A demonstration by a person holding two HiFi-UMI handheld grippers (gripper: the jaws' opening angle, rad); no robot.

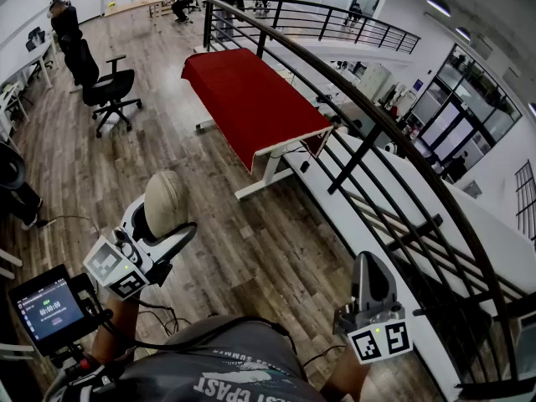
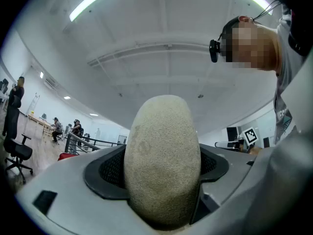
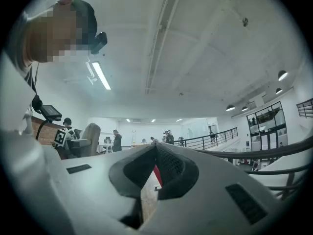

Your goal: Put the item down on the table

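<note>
1. At the lower left of the head view, the left gripper holds the beige oval lump. Its jaws are wide apart, and one pad presses on each side of the lump.
2. In the left gripper view the lump fills the middle and has a rough skin like a sponge. It may be a foam bread roll or a stone; I can't be sure which.
3. The lump is up in the air, close to the person's body and above the wood floor. It does not rest on anything.
4. At the lower right of the head view, the right gripper points up. Its jaw tips are together and it has nothing in them.
5. In the right gripper view, only a bit of floor and a strip of red show through the small gap under the tips.
6. A black railing runs from the upper middle down to the right side of the head view.
7. Farthest off, in the upper middle, stands the table with the red cloth. It is well apart from the lump.
8. The step in hand looks like carrying; the putting down has not begun.
9. Next, I think the person has to go to the table and bring the lump down until it sits on the cloth.
10. Only then should the jaws let go, and slowly, because a round thing can roll.
</note>
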